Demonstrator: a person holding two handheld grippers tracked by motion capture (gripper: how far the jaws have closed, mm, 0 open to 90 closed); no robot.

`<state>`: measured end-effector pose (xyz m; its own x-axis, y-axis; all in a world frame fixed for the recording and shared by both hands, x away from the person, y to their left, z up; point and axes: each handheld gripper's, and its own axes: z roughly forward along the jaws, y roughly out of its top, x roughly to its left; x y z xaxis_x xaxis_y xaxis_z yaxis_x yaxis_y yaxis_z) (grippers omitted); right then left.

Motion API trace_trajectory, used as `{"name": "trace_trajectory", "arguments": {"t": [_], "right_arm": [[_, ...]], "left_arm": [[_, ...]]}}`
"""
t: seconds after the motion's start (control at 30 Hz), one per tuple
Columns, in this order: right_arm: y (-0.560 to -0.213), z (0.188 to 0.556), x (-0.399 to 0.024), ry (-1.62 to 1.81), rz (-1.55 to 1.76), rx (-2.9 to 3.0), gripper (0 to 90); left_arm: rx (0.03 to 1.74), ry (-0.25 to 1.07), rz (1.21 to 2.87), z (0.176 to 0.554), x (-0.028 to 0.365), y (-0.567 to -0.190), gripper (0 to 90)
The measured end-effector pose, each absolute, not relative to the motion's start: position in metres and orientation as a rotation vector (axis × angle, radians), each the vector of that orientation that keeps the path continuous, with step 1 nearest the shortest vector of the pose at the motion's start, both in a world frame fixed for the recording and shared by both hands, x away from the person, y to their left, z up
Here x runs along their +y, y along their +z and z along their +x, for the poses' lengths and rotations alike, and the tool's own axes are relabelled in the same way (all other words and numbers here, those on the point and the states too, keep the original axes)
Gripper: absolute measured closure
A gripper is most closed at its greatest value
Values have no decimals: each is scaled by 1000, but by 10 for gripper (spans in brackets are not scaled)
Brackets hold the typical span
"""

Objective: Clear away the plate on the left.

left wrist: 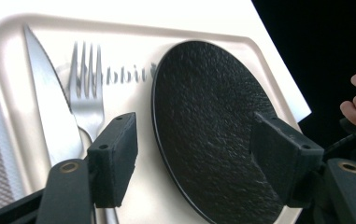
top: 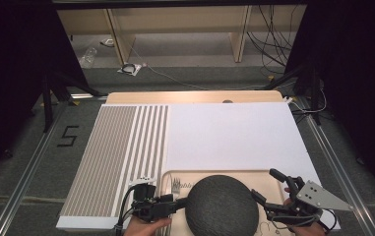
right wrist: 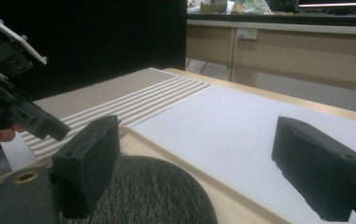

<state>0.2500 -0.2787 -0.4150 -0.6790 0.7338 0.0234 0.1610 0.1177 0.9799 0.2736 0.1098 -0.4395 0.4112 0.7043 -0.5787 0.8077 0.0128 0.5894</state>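
Now left gripper hovering unclenched above black plate on tray; right gripper waiting, jaws apart, empty. Probably setting tableware; next needs fresh grasp target.

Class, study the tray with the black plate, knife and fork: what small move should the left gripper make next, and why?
Probably lower the left gripper onto the black plate and close on its near rim. Its jaws stand open, apart from the plate, straddling that rim, while the knife and fork lie beside it on the tray.
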Motion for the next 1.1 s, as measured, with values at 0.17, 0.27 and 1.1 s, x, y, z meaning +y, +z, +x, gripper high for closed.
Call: {"name": "trace_trajectory", "arguments": {"t": [0.17,0.27,1.1], "right_arm": [[-415,250,-279,1587,865,1933,163],[-415,250,-279,1587,865,1932,163],[-415,250,-279,1589,877,1932,163]], "left_arm": [[1236,-24,1744,273,112,-430,310],[1214,30,1741,274,116,-427,309],[967,349,1717,276,144,-414,277]]}}
